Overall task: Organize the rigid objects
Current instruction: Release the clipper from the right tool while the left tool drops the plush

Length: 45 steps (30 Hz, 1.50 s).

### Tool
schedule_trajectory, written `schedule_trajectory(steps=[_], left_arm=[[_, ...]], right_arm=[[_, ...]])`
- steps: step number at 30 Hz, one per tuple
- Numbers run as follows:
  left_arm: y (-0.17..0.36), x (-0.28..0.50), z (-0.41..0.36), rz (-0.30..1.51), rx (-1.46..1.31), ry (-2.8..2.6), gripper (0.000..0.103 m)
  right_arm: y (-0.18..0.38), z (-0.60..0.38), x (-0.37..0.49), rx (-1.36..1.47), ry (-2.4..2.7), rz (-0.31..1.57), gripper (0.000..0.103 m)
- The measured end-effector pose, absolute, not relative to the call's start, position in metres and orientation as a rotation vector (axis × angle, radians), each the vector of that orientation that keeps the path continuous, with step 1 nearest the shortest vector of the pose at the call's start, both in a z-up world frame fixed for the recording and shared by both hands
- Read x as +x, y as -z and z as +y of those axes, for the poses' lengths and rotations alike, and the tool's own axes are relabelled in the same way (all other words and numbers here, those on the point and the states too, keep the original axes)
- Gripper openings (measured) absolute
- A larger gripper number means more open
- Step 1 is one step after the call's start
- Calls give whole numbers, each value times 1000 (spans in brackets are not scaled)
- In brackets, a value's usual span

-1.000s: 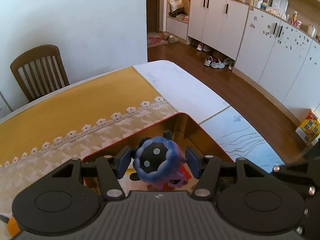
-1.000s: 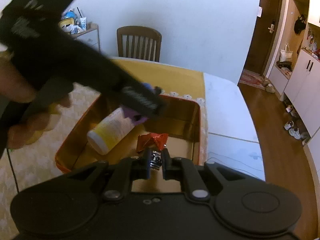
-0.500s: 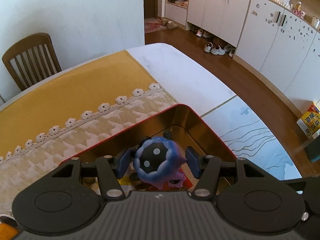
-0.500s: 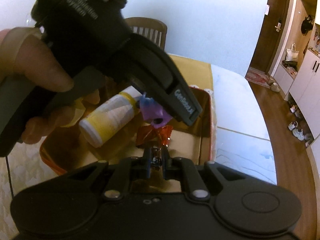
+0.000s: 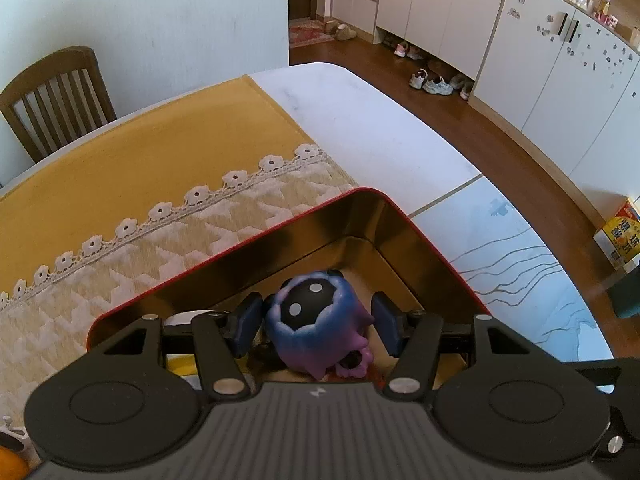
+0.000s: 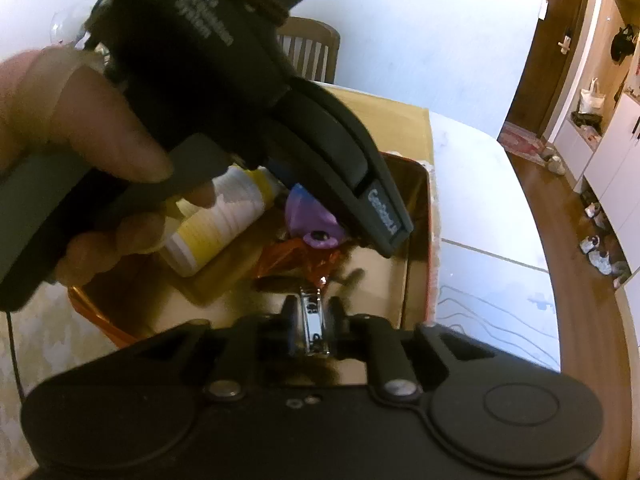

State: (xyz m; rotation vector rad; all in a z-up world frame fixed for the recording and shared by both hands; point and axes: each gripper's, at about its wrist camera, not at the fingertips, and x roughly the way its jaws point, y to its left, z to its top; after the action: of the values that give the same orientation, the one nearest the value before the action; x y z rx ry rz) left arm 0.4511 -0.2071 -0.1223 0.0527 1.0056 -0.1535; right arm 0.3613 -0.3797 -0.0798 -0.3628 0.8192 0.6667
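— Well, what is seen by the left jaws?

— A blue-and-purple spotted toy (image 5: pixel 308 312) is grasped in the left gripper (image 5: pixel 316 320) and held low inside the red-rimmed golden tin (image 5: pixel 400 216). The tin's corner lies at twelve o'clock of the toy. The yellow cloth (image 5: pixel 140 168) on the desk (image 5: pixel 380 128) is seen at ten o'clock.

— And on the right?

— A metal nail clipper (image 6: pixel 312 320) stands between the jaws of the right gripper (image 6: pixel 314 312), which have just been opening. The pads seem released from it. It is placed over the tin's floor. At eleven o'clock of it a white-and-yellow bottle (image 6: pixel 224 216) is lying, with a red wrapper (image 6: pixel 288 260) nearer, at twelve.
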Motion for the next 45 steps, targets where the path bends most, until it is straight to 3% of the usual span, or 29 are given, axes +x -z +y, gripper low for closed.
schedule_trajectory(steps=[8, 25, 29, 33, 41, 45], left_arm=[[118, 443, -206, 981, 48, 157, 59], [75, 403, -188, 884, -5, 117, 64], [64, 389, -184, 859, -22, 109, 73], [54, 373, -179, 833, -32, 110, 73], [41, 332, -167, 786, -83, 96, 80], [35, 311, -157, 763, -113, 94, 81]], right_arm=[[81, -386, 366, -328, -670, 825, 34], [63, -396, 356, -297, -683, 791, 52], [57, -398, 352, -290, -680, 773, 60], [48, -403, 344, -272, -685, 753, 70], [33, -414, 332, -213, -695, 735, 99], [25, -416, 324, -182, -699, 715, 103]])
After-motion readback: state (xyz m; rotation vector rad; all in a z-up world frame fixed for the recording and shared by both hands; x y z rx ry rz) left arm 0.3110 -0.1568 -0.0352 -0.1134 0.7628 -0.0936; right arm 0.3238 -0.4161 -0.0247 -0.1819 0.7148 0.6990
